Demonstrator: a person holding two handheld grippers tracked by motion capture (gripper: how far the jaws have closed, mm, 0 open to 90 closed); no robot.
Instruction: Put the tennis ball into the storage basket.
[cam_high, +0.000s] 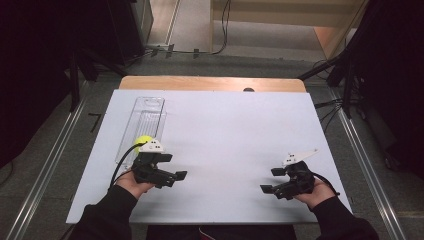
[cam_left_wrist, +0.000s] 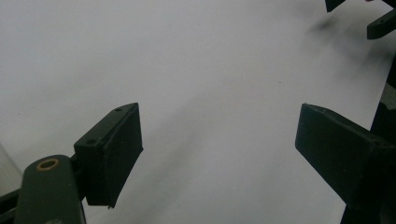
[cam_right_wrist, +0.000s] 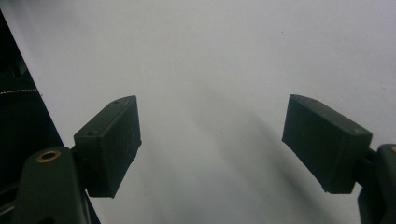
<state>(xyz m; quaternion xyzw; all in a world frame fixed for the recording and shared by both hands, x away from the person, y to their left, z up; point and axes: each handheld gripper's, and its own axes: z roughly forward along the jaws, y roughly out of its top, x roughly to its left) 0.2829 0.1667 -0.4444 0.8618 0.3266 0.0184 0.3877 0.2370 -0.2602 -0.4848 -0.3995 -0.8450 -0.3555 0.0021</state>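
A yellow-green ball (cam_high: 144, 141) lies at the near end of a long clear plastic tray (cam_high: 146, 116) on the left of the white table top (cam_high: 230, 125). My left gripper (cam_high: 174, 166) is just in front of the ball, jaws pointing right and wide apart, empty. In the left gripper view, the left gripper (cam_left_wrist: 219, 140) frames bare white surface, with the other gripper's jaw tips (cam_left_wrist: 380, 25) at top right. My right gripper (cam_high: 271, 180) is near the front right, jaws pointing left, open. The right gripper view has the right gripper (cam_right_wrist: 212, 135) holding nothing.
A wooden strip (cam_high: 210, 83) runs along the table's far edge, with a small dark object (cam_high: 248, 90) on it. Metal rails (cam_high: 47, 165) flank the table on the floor, and dark stands with cables (cam_high: 340, 75) are at the back right.
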